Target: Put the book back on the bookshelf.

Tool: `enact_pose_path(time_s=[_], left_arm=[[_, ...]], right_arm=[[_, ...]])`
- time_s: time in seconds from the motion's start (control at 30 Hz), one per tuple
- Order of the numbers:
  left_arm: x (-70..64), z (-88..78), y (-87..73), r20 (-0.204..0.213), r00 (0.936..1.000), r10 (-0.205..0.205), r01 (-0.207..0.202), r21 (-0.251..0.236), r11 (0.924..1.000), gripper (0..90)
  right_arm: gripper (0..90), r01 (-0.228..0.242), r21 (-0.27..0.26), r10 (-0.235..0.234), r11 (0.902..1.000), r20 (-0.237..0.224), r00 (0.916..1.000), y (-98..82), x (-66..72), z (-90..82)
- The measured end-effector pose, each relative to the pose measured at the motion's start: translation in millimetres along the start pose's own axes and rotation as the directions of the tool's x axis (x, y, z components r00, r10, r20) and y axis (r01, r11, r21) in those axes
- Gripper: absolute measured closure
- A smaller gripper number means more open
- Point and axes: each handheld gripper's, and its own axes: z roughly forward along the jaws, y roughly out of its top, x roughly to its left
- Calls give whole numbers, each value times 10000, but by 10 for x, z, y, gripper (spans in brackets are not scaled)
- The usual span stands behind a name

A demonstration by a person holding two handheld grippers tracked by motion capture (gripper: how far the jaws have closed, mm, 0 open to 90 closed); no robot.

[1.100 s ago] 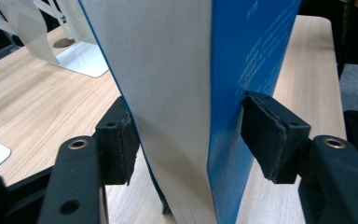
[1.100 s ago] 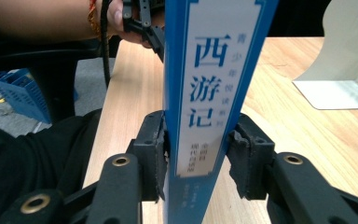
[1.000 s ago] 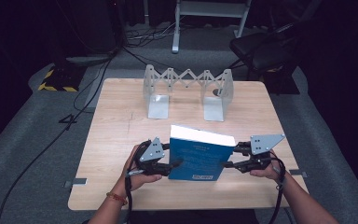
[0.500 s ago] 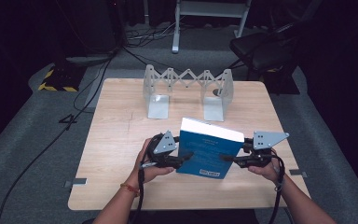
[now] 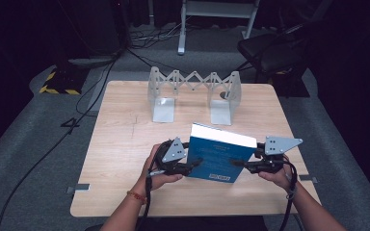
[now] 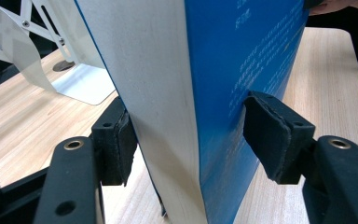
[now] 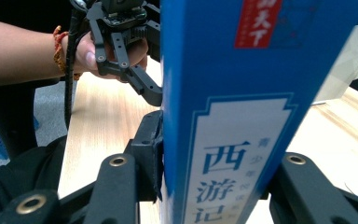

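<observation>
1. The blue book [image 5: 220, 156] stands tilted above the near half of the wooden table [image 5: 125, 139], held between both hands in front of the metal bookend rack [image 5: 195, 94].
2. The left gripper [image 5: 192, 166] straddles the page edge; in the left gripper view one pad [image 6: 121, 140] lies against the back cover and the other pad [image 6: 272, 135] meets the front cover, so the jaws appear closed on the book, which spreads them about halfway.
3. The right gripper [image 5: 238, 163] clamps the spine end, its jaws pressed to both covers.
4. To carry the step well, both grips should hold evenly, so the book neither twists nor fans open.
5. The book is best carried upright toward the rack's gap, spine leading, and lowered squarely between the plates.
</observation>
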Motion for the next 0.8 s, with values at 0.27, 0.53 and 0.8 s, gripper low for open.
enact_pose_path(time_s=[0.27,0.53,0.8], left_arm=[[-6,2,-5,-47,10000,3,-3,-13,10000,377],[-24,3,-2,-105,9999,102,-102,11,9999,366],[-29,4,-1,-114,9999,80,-80,39,10000,364]], right_arm=[[595,-210,-100,211,9997,23,9998,0,10,37],[611,138,-45,-138,9999,-11,9999,16,53,25],[597,275,325,-273,9991,-77,9996,97,29,2]])
